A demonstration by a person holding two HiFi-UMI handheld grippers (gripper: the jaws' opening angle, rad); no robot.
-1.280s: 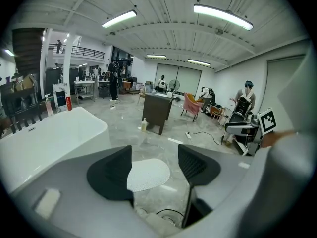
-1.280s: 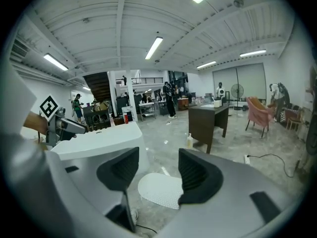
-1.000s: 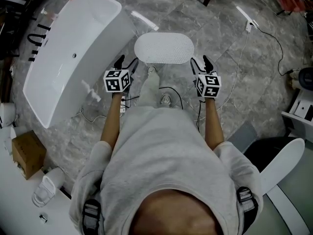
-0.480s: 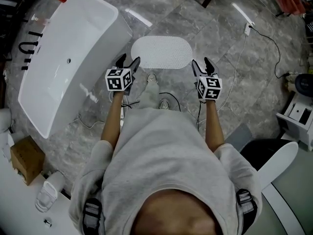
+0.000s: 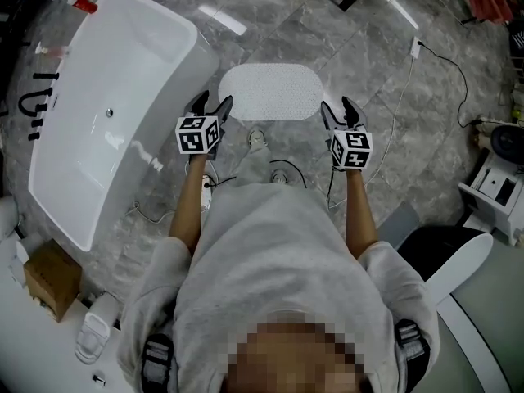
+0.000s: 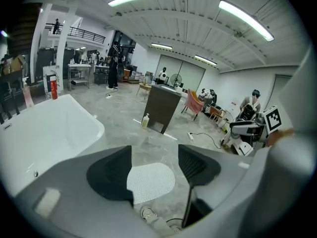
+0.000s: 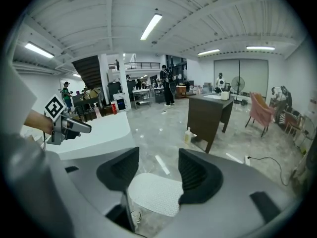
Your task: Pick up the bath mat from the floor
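A white oval bath mat (image 5: 271, 92) with a dotted surface lies flat on the grey marble floor ahead of the person's feet. My left gripper (image 5: 211, 105) hovers high above the mat's left end, jaws apart with nothing between them. My right gripper (image 5: 341, 110) hangs off the mat's right end, also open and empty. In the left gripper view the bath mat (image 6: 151, 184) shows far below between the two black pads of the left gripper (image 6: 154, 168). The right gripper view shows the bath mat (image 7: 154, 194) in the gap of the right gripper (image 7: 157, 171).
A white bathtub (image 5: 106, 113) stands at the left, close to the mat. Cables (image 5: 286, 155) run over the floor by the person's shoes (image 5: 258, 138). A power strip (image 5: 418, 45) with a cord lies at the far right. A dark cabinet (image 6: 161, 108) stands beyond the mat.
The view has shifted slightly: the mat and tub sit a little lower and leftward in the picture. Both grippers keep the same stance beside the mat, jaws unchanged.
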